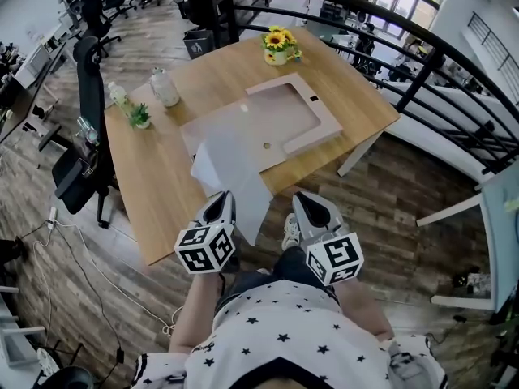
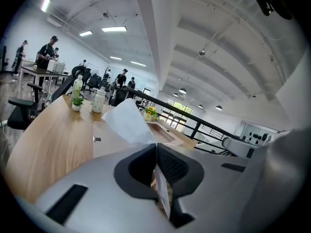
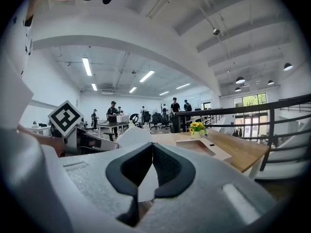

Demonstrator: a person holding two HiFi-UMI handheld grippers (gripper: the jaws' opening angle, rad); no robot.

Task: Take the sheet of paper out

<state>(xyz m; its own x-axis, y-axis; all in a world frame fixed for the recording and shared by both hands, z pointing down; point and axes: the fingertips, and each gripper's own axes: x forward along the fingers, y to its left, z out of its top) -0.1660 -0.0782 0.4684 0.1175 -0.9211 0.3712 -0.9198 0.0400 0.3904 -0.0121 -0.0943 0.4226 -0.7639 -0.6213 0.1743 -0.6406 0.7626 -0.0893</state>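
Observation:
A white sheet of paper (image 1: 235,168) runs from the flat pale-pink folder (image 1: 312,120) on the wooden table (image 1: 154,185) out past the table's front edge. My left gripper (image 1: 225,197) is shut on the sheet's near end. In the left gripper view the sheet (image 2: 127,123) rises out of the pinched jaws of the left gripper (image 2: 156,147). My right gripper (image 1: 302,198) is beside it to the right, off the table's front edge, with its jaws together. In the right gripper view the sheet (image 3: 133,136) shows just beyond the right gripper (image 3: 151,147); I see nothing gripped there.
A vase of sunflowers (image 1: 278,45) stands at the table's far edge. A jar (image 1: 165,87), a bottle (image 1: 119,96) and a small potted plant (image 1: 139,117) are at the left end. A black office chair (image 1: 85,152) is left of the table, a dark railing (image 1: 405,31) behind it.

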